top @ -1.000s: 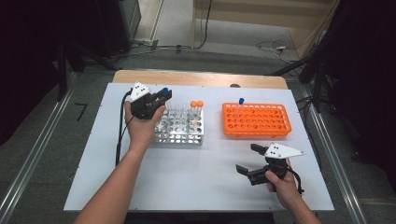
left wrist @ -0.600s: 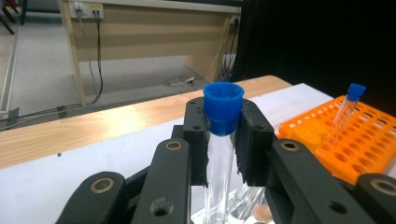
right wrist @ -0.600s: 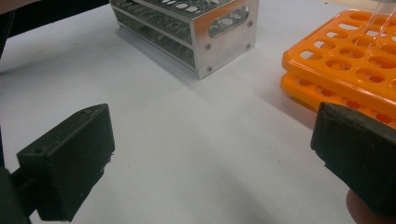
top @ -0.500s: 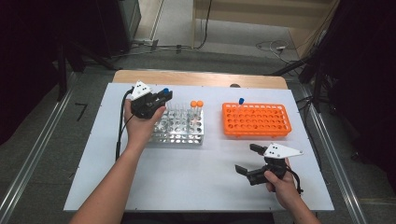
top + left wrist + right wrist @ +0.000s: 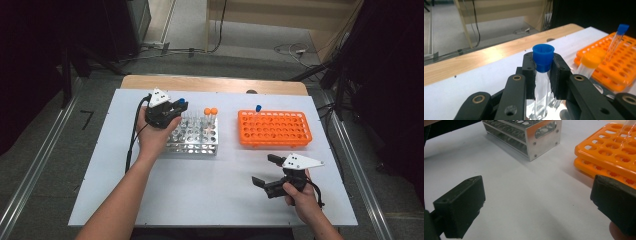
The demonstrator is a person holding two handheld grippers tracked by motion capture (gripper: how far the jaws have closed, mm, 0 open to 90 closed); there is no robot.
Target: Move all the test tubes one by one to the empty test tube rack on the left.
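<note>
Room first: dark on both flanks, grey floor (image 5: 45,150) all round, cables (image 5: 220,35) trailing past pale wooden furniture at the back, metal rails running down either side. White tabletop (image 5: 200,190) fills the middle, laid over a wooden board (image 5: 210,82) whose far edge peeks out beyond it. On the right half sits the orange rack (image 5: 274,128), a wide grid of holes, with one blue-capped tube (image 5: 258,108) leaning up at its far left corner. Left of it, apart from it, the metal rack (image 5: 192,135), shiny and smaller, carrying two orange-capped tubes (image 5: 210,112) side by side at its far right corner. Over that rack's far left end comes the left gripper (image 5: 176,106), held in the person's left hand (image 5: 152,132), and its own view tells it plainly: both black jaws are clamped on a clear tube with a blue cap (image 5: 543,57), pads pressing just under the cap, the tube upright and running down toward the metal holes below. Near the front right of the table, well clear of both racks, the right gripper (image 5: 264,170) sits in the right hand (image 5: 300,195), jaws spread wide with bare white surface between them, holding nothing, grey plate on top, pointing left toward the metal rack.
</note>
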